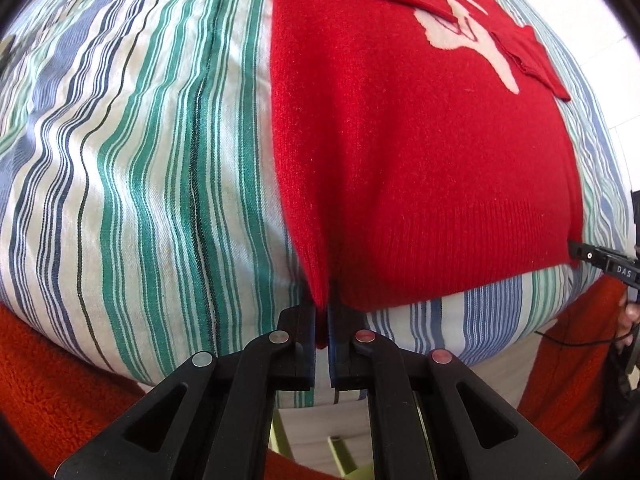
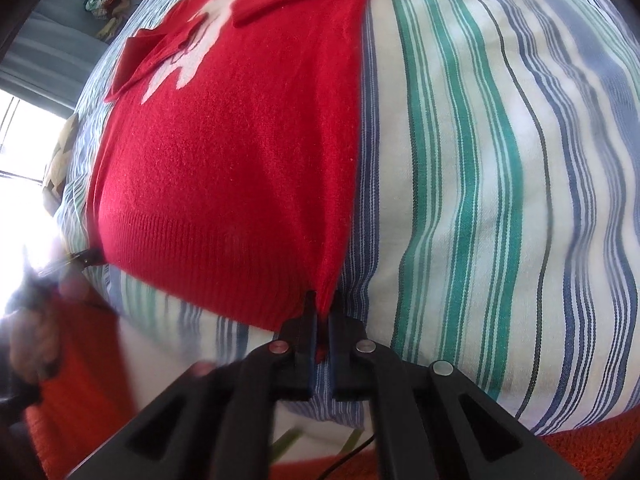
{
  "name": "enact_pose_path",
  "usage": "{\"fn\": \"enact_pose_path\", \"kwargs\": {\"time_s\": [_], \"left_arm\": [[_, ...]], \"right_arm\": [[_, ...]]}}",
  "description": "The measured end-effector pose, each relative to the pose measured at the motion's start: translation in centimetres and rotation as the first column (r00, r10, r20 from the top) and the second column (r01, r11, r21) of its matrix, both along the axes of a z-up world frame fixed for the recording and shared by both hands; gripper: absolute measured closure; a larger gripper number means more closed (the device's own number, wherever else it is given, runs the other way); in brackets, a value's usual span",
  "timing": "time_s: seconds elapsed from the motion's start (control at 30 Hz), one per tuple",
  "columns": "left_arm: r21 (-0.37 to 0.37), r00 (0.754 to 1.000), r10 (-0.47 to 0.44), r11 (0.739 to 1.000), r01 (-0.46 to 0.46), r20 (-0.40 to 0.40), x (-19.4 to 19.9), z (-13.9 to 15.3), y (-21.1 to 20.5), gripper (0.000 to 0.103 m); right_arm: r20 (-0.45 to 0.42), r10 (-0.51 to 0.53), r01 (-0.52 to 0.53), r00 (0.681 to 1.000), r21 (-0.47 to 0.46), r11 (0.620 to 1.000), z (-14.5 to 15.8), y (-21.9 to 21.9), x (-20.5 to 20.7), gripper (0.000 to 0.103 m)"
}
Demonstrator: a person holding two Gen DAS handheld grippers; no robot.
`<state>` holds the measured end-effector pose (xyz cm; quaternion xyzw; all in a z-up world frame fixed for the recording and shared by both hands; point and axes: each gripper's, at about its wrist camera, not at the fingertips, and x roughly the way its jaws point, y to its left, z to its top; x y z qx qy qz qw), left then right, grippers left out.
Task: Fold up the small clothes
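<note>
The red sweater's (image 1: 420,168) hem corners are pinched by the left gripper (image 1: 322,332) and the right gripper (image 2: 323,332), presumably so the hem can be folded evenly over the striped sheet (image 1: 140,180).

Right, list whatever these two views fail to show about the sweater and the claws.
- Red sweater: neckline cut off by the top edge in both views.
- White motif: half covered by the folded-in sleeves, so the design is unreadable.
- Left claw: in the right wrist view only a tip shows, washed out by window glare.
- Right claw: how much hem it grips is hidden between its pads.
</note>
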<state>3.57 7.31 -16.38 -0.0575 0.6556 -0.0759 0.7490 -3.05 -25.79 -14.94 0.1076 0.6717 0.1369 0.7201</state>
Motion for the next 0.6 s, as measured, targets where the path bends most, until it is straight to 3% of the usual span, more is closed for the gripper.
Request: {"fn": "enact_pose_path", "kwargs": {"time_s": [0.6], "left_arm": [[0.018,1.0,-0.015,1.0,0.015,0.013,-0.4,-0.7,-1.7,0.099]], "right_arm": [[0.003,0.002,-0.002,1.0,-0.004,1.0,0.1,0.0,0.0,0.101]]}}
